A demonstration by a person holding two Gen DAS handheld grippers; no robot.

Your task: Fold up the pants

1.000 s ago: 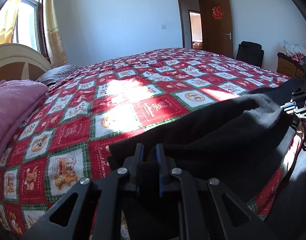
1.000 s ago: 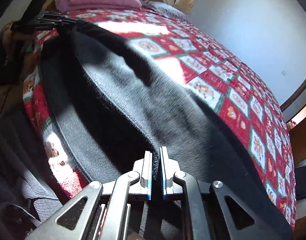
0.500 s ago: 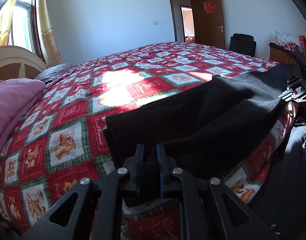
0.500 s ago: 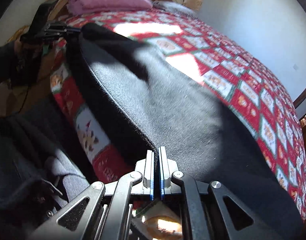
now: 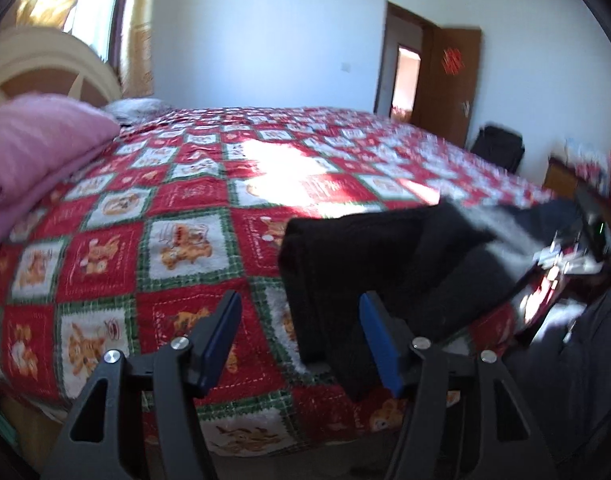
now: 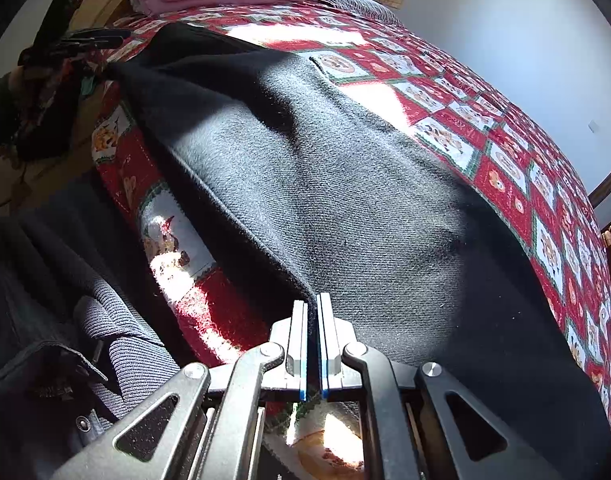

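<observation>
A bed [image 5: 185, 248] under a red patchwork quilt [image 6: 505, 152] fills both views, with black pants [image 6: 325, 184] laid lengthwise along the bed's near edge and partly drooping over it. At the headboard end of the bed lies a folded pink blanket [image 5: 33, 148]; a brown door [image 5: 449, 80] stands ajar in the wall beyond the bed's far side. The right claw [image 6: 313, 344] is clamped on a pinch of the pants' edge at the bed's near side. The left claw [image 5: 301, 332] has just been opening: its blue pads [image 5: 221, 340] stand apart, the folded end of the pants just ahead and to the right of the gap, apparently touched by neither pad. The step in hand appears to be laying down a lengthwise fold, one end released, the other not yet. Next, it seems, the right claw must let go on the bed, and then both need fresh holds to double the pants across.
</observation>
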